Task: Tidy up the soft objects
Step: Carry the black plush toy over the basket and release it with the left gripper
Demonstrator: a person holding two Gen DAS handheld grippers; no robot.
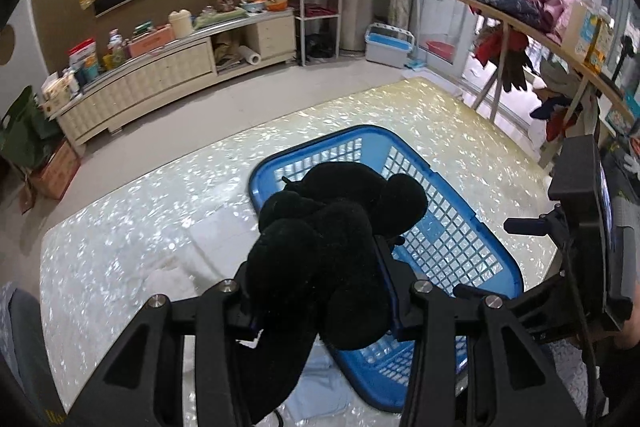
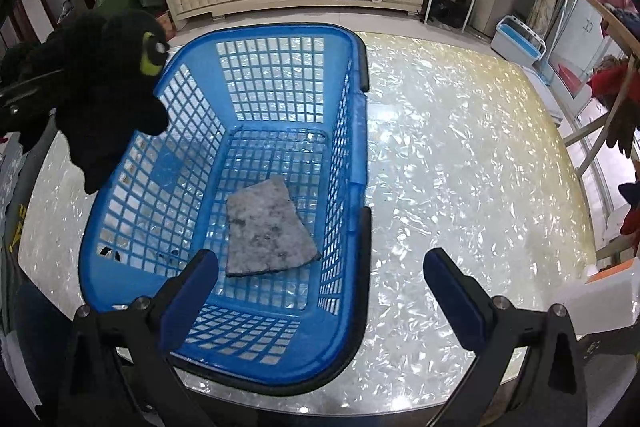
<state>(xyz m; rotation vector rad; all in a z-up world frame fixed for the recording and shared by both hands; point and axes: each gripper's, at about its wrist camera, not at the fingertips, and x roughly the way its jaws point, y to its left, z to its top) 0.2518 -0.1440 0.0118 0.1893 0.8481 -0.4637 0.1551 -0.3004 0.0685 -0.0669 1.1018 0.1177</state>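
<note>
A: Why is the black plush toy (image 1: 320, 235) carried above the blue basket (image 2: 356, 187)?

B: It is pinched between the pads of the left gripper (image 1: 316, 291), ready for dropping inside (a grey cloth (image 2: 268, 231) already lies on the bottom).

A: And the right gripper (image 2: 320, 275)?

B: It is spread wide and empty, straddling the basket's wall above the worktop (image 2: 460, 155).

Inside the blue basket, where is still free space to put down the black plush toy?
The blue basket floor is bare behind and left of the grey cloth, up to the far wall. The near-right floor is taken by the cloth. The left hand-held gripper holds the black plush toy.
</note>
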